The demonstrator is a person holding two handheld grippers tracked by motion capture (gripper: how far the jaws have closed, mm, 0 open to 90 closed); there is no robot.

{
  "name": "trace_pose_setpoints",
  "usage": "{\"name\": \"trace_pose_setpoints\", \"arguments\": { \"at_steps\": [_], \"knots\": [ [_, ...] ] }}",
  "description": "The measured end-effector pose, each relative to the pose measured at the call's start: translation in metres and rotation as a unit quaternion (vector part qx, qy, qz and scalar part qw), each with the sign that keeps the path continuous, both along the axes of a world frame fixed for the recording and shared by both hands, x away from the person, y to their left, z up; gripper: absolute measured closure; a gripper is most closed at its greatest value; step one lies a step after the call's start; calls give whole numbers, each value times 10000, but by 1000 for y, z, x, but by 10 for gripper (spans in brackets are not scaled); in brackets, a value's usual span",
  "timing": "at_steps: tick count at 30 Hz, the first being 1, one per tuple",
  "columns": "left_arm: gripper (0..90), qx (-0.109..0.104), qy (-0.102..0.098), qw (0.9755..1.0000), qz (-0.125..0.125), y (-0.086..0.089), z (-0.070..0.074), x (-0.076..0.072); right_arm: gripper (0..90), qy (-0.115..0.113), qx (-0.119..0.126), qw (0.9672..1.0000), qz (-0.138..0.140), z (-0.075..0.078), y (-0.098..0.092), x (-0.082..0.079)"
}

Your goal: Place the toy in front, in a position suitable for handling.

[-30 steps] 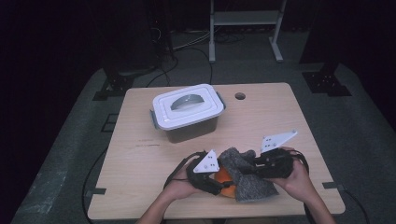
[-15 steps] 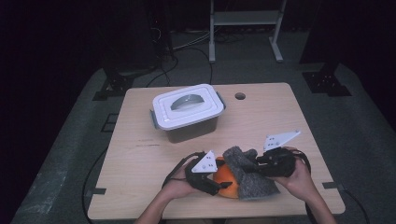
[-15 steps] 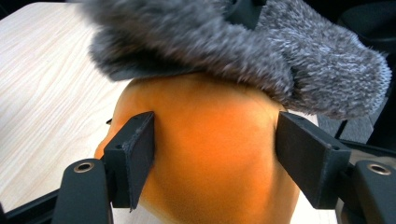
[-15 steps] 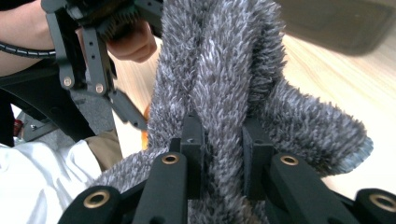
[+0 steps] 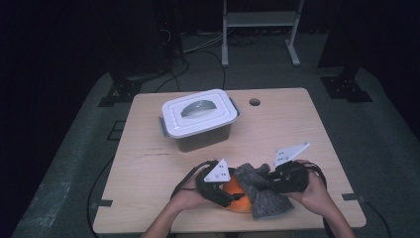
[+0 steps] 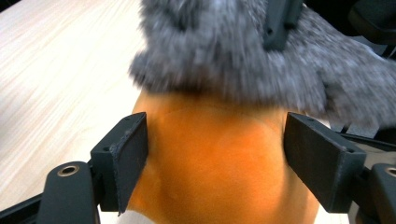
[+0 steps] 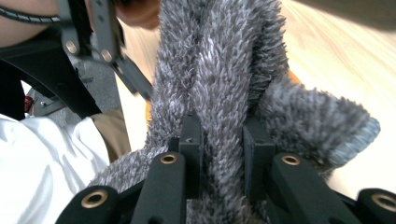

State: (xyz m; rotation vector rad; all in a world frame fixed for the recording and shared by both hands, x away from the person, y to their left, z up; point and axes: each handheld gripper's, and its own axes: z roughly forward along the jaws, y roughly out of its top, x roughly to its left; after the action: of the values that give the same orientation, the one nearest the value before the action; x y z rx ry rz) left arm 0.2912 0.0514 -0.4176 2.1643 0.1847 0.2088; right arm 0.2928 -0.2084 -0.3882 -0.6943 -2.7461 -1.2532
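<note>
An orange soft rounded thing (image 5: 239,202) lies near the table's front edge, half covered by a grey fuzzy cloth (image 5: 265,201). My left gripper (image 5: 229,194) reaches in from the left. In the left gripper view its jaws (image 6: 215,158) stand wide on both sides of the orange thing (image 6: 215,168). The pads (image 6: 133,154) touch its flanks, and the jaws have just been opening a little. My right gripper (image 5: 271,181) comes from the right. In the right gripper view it (image 7: 223,140) is shut on a fold of the grey cloth (image 7: 219,70).
A grey plastic box with a white latched lid (image 5: 198,119) stands at the table's back left. The wooden table (image 5: 297,129) has a small round hole (image 5: 254,102) near its far edge. Cables and a metal stand lie on the dark floor beyond.
Both hands have stayed almost where they were. The grey cloth has shifted slightly over the orange thing.
</note>
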Motion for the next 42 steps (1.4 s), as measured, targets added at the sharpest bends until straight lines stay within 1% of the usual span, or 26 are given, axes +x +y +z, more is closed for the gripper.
{"name": "trace_pose_setpoints", "arguments": {
  "at_steps": [4, 6, 8, 10, 12, 14, 15, 18, 19, 20, 22, 24, 27, 28, 29, 31, 32, 33, 34, 35, 36, 37, 38, 39, 40, 42],
  "knots": [
    [236, -18, 34, 10000, -48, 2, -1, 1, 730, 122, -30, 9997, -227, -4, -17, 4],
    [235, 4, 44, 10000, -65, 2, -1, 1, 728, 78, 81, 9995, -312, -4, -21, 3],
    [218, 47, 75, 9999, -83, 3, 1, 3, 718, 47, 117, 9995, -304, -4, -19, 4],
    [181, 124, 150, 9998, -105, 5, 2, 5, 716, 62, 127, 9996, -256, -7, -16, 3],
    [121, 139, 217, 9997, -28, 5, 1, 8, 718, 115, 157, 9997, -167, -12, -12, 3],
    [49, 206, 382, 9991, 37, 3, -3, 10, 721, 154, 174, 9996, -127, -15, -9, 3],
    [27, 207, 526, 9984, 58, 1, -6, 12, 721, 144, 173, 9997, -101, -16, -9, 3],
    [38, 250, 753, 9968, 72, 0, -12, 16, 720, 127, 160, 9997, -108, -15, -7, 1],
    [56, 258, 763, 9967, 83, 1, -13, 17, 719, 132, 176, 9997, -118, -15, -7, 1],
    [100, 256, 742, 9969, 65, 2, -13, 17, 719, 131, 184, 9997, -128, -16, -6, 1],
    [205, 291, 547, 9981, 13, 3, -11, 14, 719, 158, 214, 9995, -144, -15, -6, 2],
    [270, 270, 363, 9990, 39, 2, -9, 11, 720, 159, 242, 9994, -163, -15, -7, 2],
    [315, 197, 81, 9998, 42, 3, -3, 11, 720, -16, 249, 9993, -272, -10, -8, 1],
    [319, 186, -118, 9997, 68, 4, -1, 10, 721, -87, 278, 9991, -295, -7, -9, 1],
    [321, 163, -395, 9990, 107, 5, 2, 9, 723, -165, 310, 9988, -354, -5, -9, 0],
    [320, 173, -630, 9978, 120, 7, 2, 9, 727, -322, 402, 9978, -413, -1, -9, 0],
    [318, 157, -796, 9967, 90, 7, 1, 8, 727, -354, 481, 9973, -432, 0, -8, 0],
    [312, 123, -864, 9962, 47, 7, -2, 7, 726, -369, 557, 9967, -458, 1, -7, 0],
    [298, 125, -806, 9967, 23, 7, -3, 7, 726, -400, 564, 9965, -468, 2, -5, 1],
    [268, 148, -650, 9977, 87, 7, -4, 9, 726, -420, 532, 9965, -480, 1, -4, 1],
    [213, 147, -529, 9984, 143, 7, -3, 11, 726, -444, 402, 9970, -485, -1, -1, 2],
    [173, 96, -274, 9994, 176, 8, -3, 14, 726, -424, 339, 9973, -499, -4, 0, 2],
    [116, 4, 14, 9998, 215, 10, -3, 17, 727, -358, 342, 9976, -481, -8, 1, 3],
    [89, -125, 272, 9992, 278, 13, -3, 20, 727, -235, 358, 9982, -423, -12, 2, 3],
    [77, -149, 404, 9985, 326, 14, -3, 22, 727, -173, 369, 9986, -350, -16, 4, 1],
    [25, -57, 611, 9974, 390, 15, -6, 25, 727, -198, 345, 9988, -279, -17, 7, -1]
  ]
}}
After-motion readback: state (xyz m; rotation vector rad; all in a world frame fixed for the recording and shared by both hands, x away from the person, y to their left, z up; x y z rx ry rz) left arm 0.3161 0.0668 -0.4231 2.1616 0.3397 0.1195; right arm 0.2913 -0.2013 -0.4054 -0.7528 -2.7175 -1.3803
